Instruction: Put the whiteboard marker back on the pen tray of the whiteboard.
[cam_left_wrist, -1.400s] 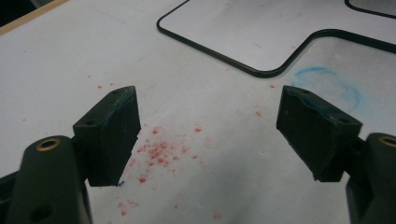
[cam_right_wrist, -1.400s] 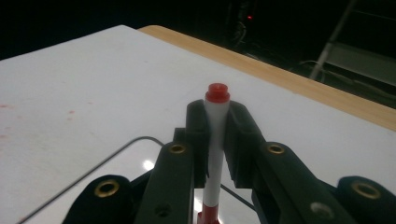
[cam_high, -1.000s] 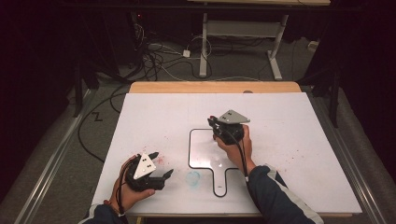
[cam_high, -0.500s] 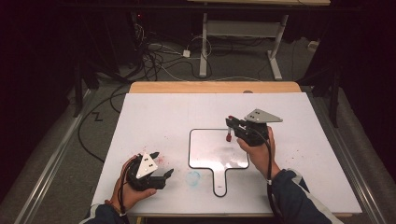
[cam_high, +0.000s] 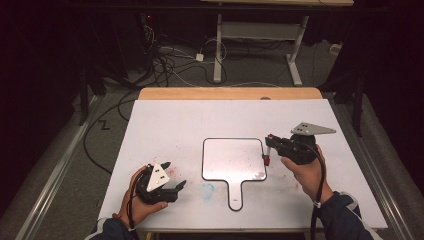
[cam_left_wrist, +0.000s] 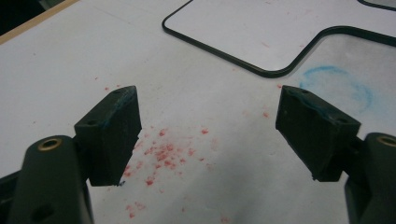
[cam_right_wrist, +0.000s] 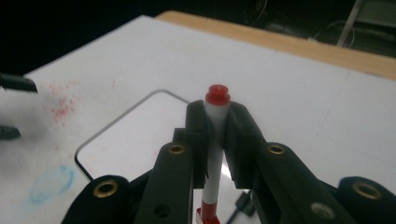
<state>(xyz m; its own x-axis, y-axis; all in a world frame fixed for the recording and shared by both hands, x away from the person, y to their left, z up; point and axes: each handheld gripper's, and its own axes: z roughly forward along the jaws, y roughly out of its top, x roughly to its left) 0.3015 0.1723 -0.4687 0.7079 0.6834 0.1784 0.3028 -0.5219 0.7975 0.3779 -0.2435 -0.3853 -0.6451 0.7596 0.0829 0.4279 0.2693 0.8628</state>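
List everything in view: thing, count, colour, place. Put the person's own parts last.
marker: one, white barrel with red ends, upright between the jaws of the right gripper, at the board's right edge.
paddle-shaped whiteboard: one, white with black rim, flat at the table's middle, handle toward the person.
table: one, white top with a wooden far edge.
red specks: a scatter, on the table under the left gripper.
blue smudge: one, on the table beside the board's handle.
cables: several, dark, on the floor beyond the table.
left gripper: one, black, open, near the table's front left.
right gripper: one, black, shut on the marker.
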